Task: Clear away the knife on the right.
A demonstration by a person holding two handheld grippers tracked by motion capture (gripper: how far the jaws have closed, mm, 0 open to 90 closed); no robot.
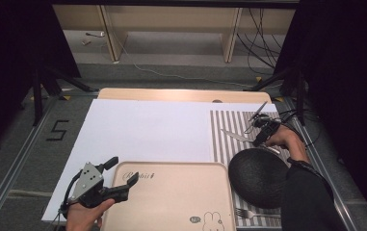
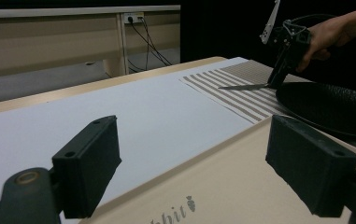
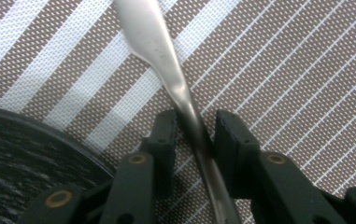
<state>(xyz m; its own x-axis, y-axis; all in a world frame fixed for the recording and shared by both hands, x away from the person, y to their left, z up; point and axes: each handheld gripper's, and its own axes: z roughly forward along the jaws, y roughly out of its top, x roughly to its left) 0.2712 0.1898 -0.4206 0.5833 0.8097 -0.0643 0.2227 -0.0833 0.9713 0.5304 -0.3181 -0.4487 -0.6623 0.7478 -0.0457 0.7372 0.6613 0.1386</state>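
my right tongs [image 3: 195,126] stand around the handle of the knife [image 3: 166,70], which lies on the striped placemat [image 3: 283,70] just beside the black plate [image 3: 21,158]; the jaws are very near the metal on both sides, but i cannot tell if they already press it, so i count them as not yet clenched. i think the thin, smooth handle can slip or turn between the jaws if i lift too early, and the blade may then swing down and knock the plate rim. my left tongs [image 1: 121,177] are released and hang over the corner of the beige tray [image 1: 171,202], holding nothing. the tabletop [image 1: 171,94] is covered with a white sheet [image 1: 142,130], and a fork [image 1: 248,213] lies below the plate. behind it i see a grey floor, wooden shelves and loose cables.
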